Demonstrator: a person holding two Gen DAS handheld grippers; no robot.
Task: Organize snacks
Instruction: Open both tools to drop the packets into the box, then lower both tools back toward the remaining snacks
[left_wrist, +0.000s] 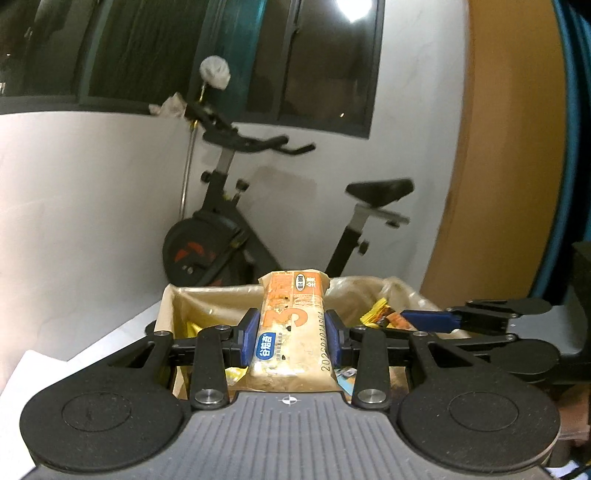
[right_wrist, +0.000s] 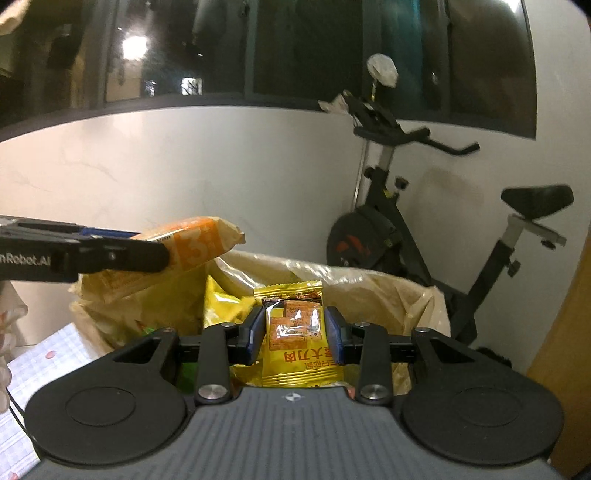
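Between the blue pads of the left gripper (left_wrist: 291, 334) an orange-and-cream snack pack (left_wrist: 291, 332) is clamped tight, a big orange "3", a blue logo badge and a printed date code starting "202" being readable on it, the rest too smeared to make out. Over on the right gripper (right_wrist: 295, 332) a yellow snack packet (right_wrist: 297, 339) is pinched the same way, red Chinese characters printed upside down along its lower end. Both packs are held just above a box lined with a cream plastic bag (right_wrist: 406, 295), where more yellow wrappers (right_wrist: 225, 302) are piled up. From the right wrist view, "nRobot.AI" can be read on the other gripper's arm. Gridded paper (right_wrist: 48, 354) is spread on the surface beside the box. Behind it all, a black exercise bike (left_wrist: 236, 236) is parked against a white wall (left_wrist: 92, 184), under dark windows (right_wrist: 295, 48) with a lamp reflected in them, and a tan wooden panel (left_wrist: 509, 147) is seen at the right.
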